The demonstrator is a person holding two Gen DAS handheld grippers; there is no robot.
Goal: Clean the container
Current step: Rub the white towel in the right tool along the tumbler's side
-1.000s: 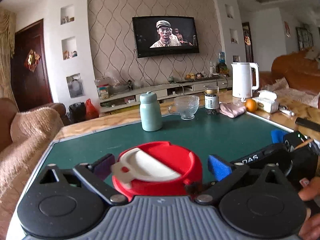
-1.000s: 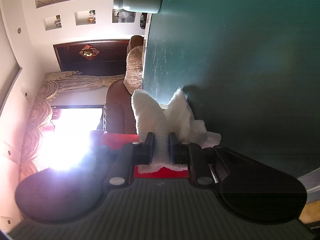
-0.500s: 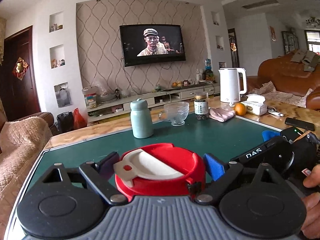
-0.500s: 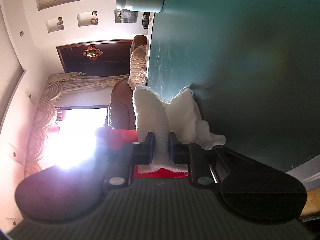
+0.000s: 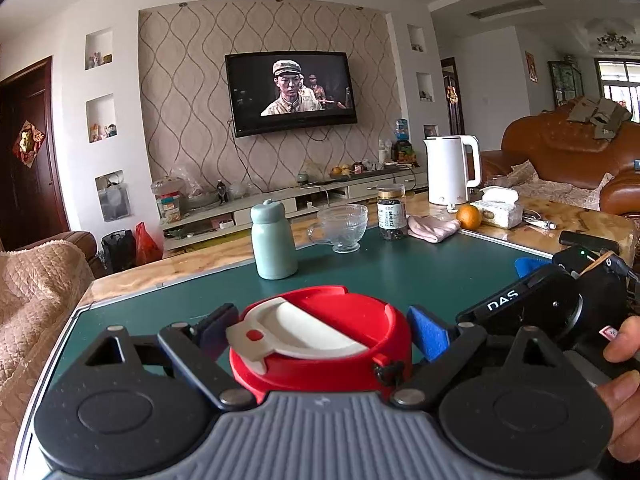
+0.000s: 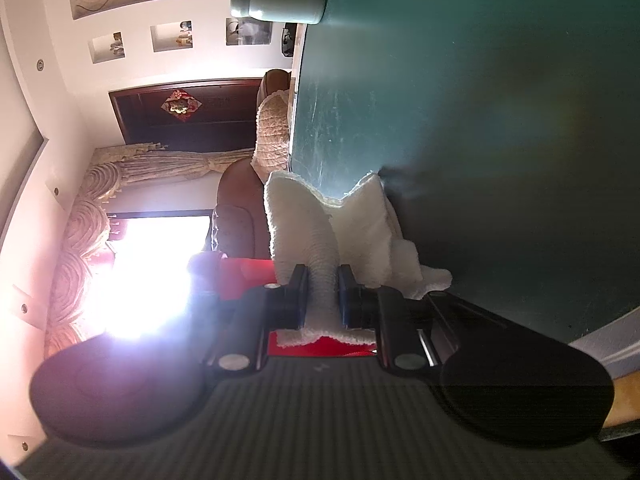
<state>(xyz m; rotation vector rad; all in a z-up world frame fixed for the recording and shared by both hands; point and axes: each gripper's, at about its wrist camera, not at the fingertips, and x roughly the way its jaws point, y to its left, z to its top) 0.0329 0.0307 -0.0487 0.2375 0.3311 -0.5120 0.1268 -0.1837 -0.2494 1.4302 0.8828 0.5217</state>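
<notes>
Left wrist view: the left gripper (image 5: pixel 320 330) clamps the red container (image 5: pixel 320 340) between its fingers, nearer than the green bottle (image 5: pixel 274 242); right wrist view: the right gripper (image 6: pixel 323 294) pinches a white cloth (image 6: pixel 308 236), the container (image 6: pixel 244 276) just beside its fingers.

Below the red lid (image 5: pixel 320 336) held between the left gripper's (image 5: pixel 320 330) pads, the container's body is hidden behind the gripper housing. In the right wrist view, glare from the window (image 6: pixel 156 276) washes out the area just left of the right gripper (image 6: pixel 323 294), and the cloth (image 6: pixel 316 248) covers most of the red piece (image 6: pixel 244 276) behind it. The person's hand (image 5: pixel 622 384) is cut off by the left view's right edge.
</notes>
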